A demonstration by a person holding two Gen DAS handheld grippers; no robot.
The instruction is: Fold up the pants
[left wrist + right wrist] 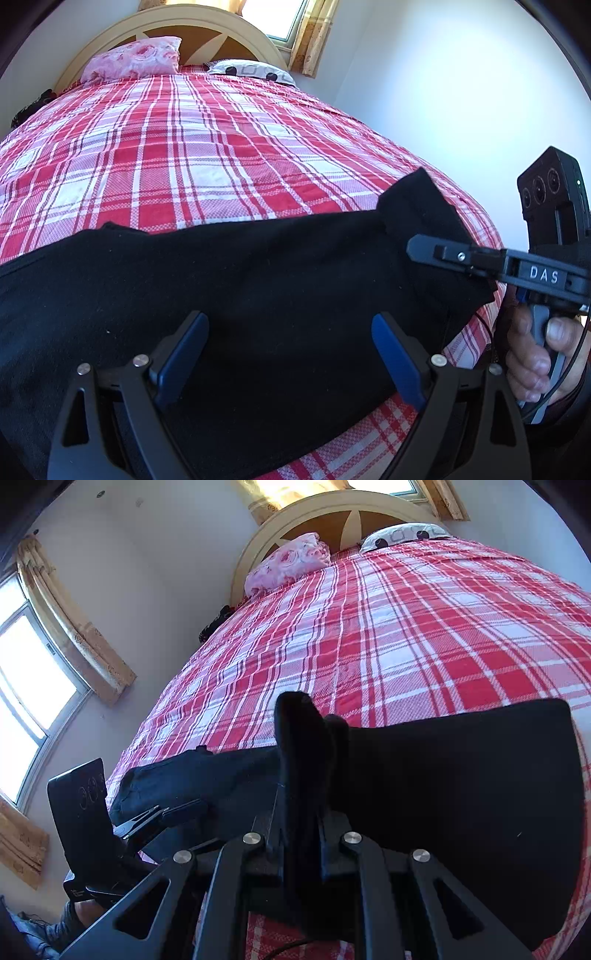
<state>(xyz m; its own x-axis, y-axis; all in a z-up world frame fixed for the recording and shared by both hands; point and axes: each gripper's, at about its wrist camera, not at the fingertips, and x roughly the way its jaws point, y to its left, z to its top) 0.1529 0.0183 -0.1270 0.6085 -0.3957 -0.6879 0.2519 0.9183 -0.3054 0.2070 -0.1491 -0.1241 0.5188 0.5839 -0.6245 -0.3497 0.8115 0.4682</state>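
Black pants lie across the near edge of a bed with a red and white plaid cover. My left gripper is open, its blue-padded fingers spread just above the black cloth, holding nothing. My right gripper is shut on a bunched fold of the pants that stands up between its jaws. It also shows in the left wrist view, at the right end of the pants. The left gripper shows in the right wrist view at the left end of the pants.
A pink floral pillow and a white patterned pillow lie at the rounded headboard. A white wall runs along the bed's right side. Curtained windows are on the left wall.
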